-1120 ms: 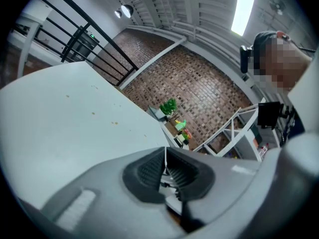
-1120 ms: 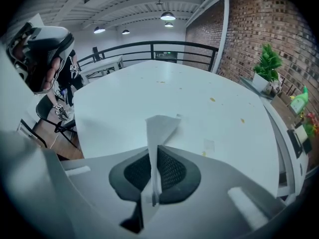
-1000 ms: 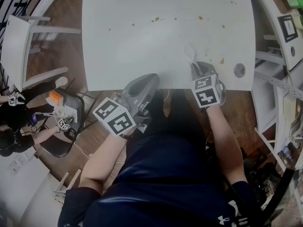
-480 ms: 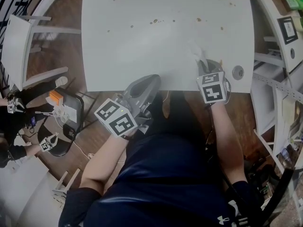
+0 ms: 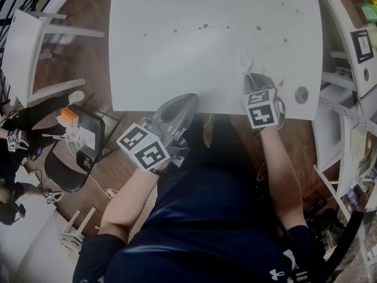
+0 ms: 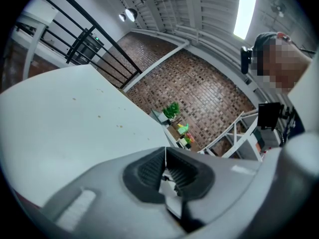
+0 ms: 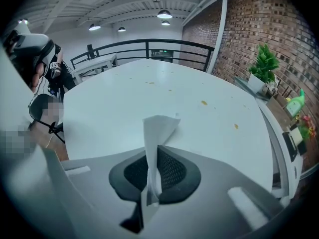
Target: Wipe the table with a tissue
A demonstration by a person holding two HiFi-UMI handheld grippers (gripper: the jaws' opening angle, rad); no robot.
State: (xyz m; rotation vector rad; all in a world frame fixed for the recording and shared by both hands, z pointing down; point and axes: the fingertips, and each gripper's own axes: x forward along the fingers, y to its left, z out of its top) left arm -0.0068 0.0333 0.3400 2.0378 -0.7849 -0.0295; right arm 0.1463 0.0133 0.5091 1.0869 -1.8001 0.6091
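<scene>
The white table (image 5: 177,69) carries small brown stains (image 5: 205,26) across its far half, and another stain (image 5: 281,82) lies near the right gripper. My right gripper (image 5: 254,81) points steeply down over the table's near right part, shut on a white tissue (image 5: 243,62) that sticks out past its jaws. In the right gripper view the tissue (image 7: 159,128) stands pinched between the pads of the right gripper (image 7: 153,168), with stains (image 7: 204,102) beyond. My left gripper (image 5: 185,101) rests at the table's front edge. In its own view the left gripper (image 6: 165,153) has its jaws together and holds nothing.
A round cable hole (image 5: 301,94) sits in the table's near right corner. White shelving (image 5: 353,52) runs along the right side. A white chair (image 5: 29,46) and a black chair (image 5: 76,140) stand on the left, where other people hold grippers.
The right gripper with the tissue slid a little to the right along the near part of the table, then eased back slightly. The left gripper stayed where it was.
</scene>
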